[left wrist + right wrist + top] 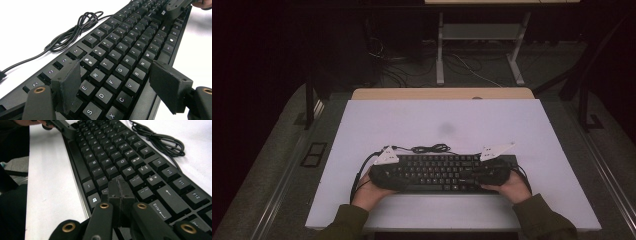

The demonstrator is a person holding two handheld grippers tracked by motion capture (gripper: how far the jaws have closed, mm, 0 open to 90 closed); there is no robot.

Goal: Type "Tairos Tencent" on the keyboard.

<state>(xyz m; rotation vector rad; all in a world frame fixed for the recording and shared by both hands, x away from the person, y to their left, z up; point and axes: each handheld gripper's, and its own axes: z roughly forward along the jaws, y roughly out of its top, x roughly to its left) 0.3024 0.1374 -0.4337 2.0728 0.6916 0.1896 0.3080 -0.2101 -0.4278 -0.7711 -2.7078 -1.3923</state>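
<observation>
High view: black keyboard (439, 172) flat on the white bench (447, 125), near edge, left gripper (384, 175) and right gripper (494, 172) at its ends. Left gripper view: fingers (68, 85) spread wide over the keys, gripping nothing. Right gripper view: fingers (121, 192) pressed together, empty, above the right-hand keys, coiled cable (160, 141) beyond.

We lose the keyboard's (125, 60) near end past the bottom edge in the left gripper view. The right gripper's (120, 187) pads cover keys near Enter, and the cable (160, 140) runs off the top.
</observation>
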